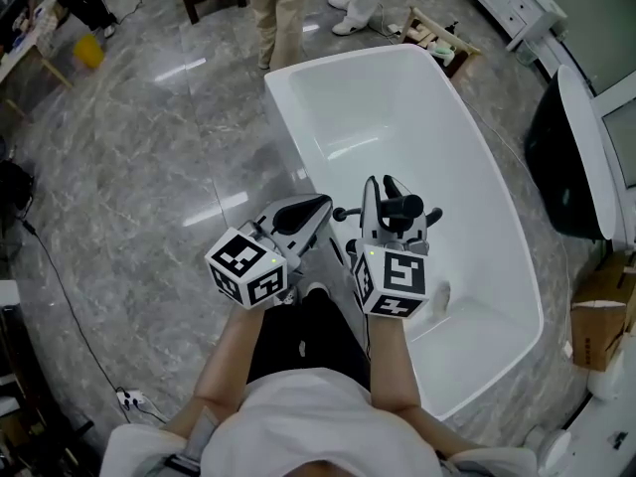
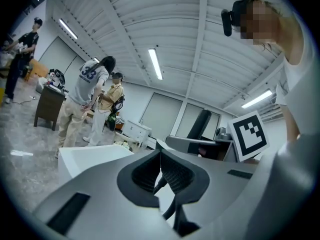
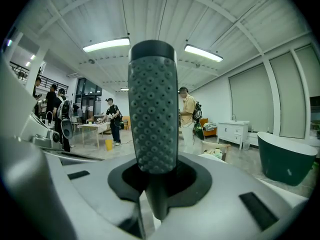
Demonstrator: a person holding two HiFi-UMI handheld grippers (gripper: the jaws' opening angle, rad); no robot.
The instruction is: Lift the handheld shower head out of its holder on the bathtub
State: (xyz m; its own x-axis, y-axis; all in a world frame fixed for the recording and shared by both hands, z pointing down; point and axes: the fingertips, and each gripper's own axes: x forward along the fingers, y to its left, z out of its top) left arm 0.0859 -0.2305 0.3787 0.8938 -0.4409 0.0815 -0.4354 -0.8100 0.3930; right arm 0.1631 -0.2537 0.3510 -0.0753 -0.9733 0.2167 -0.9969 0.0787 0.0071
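Fingers point(image 3: 235, 194) of the right gripper point(image 3: 159, 181) pinch the shower head point(image 3: 152, 114) low on its stem, so its dotted grey length stands upright above the jaws; the left gripper point(image 2: 161, 171) has its jaws pressed together on nothing, just beside the right one. Both sit over the near left rim of the bathtub point(image 1: 397, 107), the shower head showing dark at the right gripper's tip above the white basin; the holder itself is hidden beneath the grippers, so I cannot tell whether the stem has cleared it. To do the lift well, I judge the pull should go straight up along the stem, since a sideways tug could jam it in the holder; the pinch wants to be firm but not twisting, as the stem is round and may roll between the pads; the free left gripper could steady the lower part if it binds.
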